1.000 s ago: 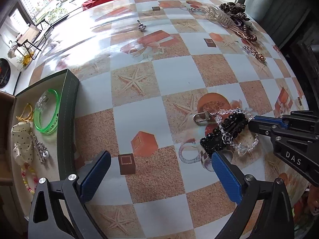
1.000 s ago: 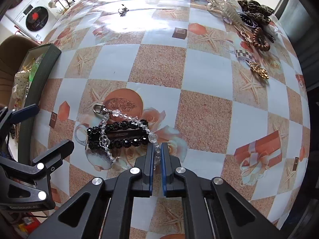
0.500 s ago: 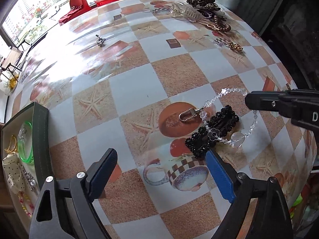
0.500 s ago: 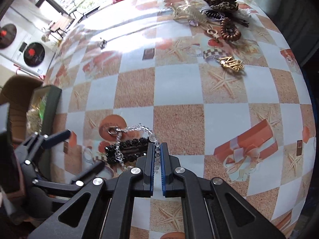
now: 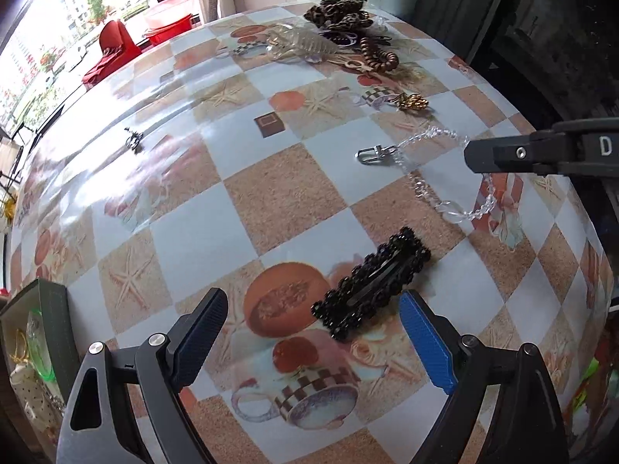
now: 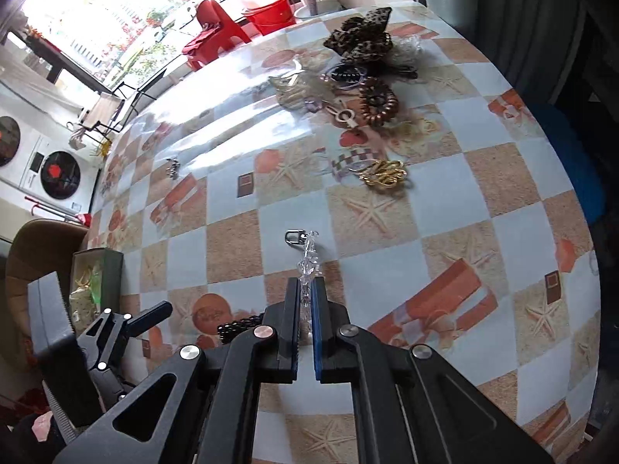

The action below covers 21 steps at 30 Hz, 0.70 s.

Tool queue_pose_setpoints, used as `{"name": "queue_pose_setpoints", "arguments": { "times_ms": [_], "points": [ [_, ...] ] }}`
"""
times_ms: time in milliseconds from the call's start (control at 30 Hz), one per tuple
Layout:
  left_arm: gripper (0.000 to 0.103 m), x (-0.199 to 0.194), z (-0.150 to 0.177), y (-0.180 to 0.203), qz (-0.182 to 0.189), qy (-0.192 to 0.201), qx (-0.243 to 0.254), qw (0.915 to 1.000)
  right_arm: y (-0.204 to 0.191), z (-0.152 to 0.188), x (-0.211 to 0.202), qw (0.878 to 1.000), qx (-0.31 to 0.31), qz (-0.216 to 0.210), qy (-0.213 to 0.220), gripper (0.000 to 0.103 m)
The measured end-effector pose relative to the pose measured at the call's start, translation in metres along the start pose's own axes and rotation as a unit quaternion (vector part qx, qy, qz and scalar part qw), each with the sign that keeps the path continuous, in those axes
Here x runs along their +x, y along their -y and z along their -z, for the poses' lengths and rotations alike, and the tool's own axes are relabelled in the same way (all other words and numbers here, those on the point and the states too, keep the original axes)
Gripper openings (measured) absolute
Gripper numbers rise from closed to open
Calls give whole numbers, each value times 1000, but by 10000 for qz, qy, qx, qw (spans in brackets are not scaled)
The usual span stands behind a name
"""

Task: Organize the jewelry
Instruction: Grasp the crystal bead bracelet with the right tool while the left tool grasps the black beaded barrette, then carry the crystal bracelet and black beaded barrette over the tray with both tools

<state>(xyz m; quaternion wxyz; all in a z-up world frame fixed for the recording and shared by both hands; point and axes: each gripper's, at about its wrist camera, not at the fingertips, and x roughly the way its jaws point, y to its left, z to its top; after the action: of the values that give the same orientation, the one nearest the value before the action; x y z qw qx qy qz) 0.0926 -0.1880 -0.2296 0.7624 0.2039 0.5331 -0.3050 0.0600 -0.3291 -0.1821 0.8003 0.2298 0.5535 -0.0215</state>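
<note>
The right gripper (image 6: 305,301) is clenched on the clear crystal bead chain with a silver clasp (image 5: 419,178), which hangs above the checkered starfish-print tablecloth (image 5: 278,193). The left gripper (image 5: 313,328) is spread wide, released, the black beaded hair clip (image 5: 373,282) lying on the cloth between its fingers. A dark green tray (image 5: 58,309) sits at the near left.

Both wrist views close above table (image 5: 240,201), facing window; shared: black clip (image 5: 373,284), far accessory pile (image 6: 363,73).
</note>
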Motion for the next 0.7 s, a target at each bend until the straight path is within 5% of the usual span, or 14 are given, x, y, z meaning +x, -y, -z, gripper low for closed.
{"name": "queue_pose_setpoints", "arguments": {
  "times_ms": [333,467,533,700],
  "points": [
    [91,22,-16,33,221,-60,1001,9947,41,11,19,9982,384,349,-314,6],
    [67,20,-19,35,373,-38,1018,9941,42,13,21,9981,391,336,-349,6],
    [41,17,-20,35,388,-8,1012,9941,42,13,21,9980,390,328,-365,6],
    [33,12,-23,13,717,-93,240,9971,37,10,20,9983,313,301,-377,6]
  ]
}}
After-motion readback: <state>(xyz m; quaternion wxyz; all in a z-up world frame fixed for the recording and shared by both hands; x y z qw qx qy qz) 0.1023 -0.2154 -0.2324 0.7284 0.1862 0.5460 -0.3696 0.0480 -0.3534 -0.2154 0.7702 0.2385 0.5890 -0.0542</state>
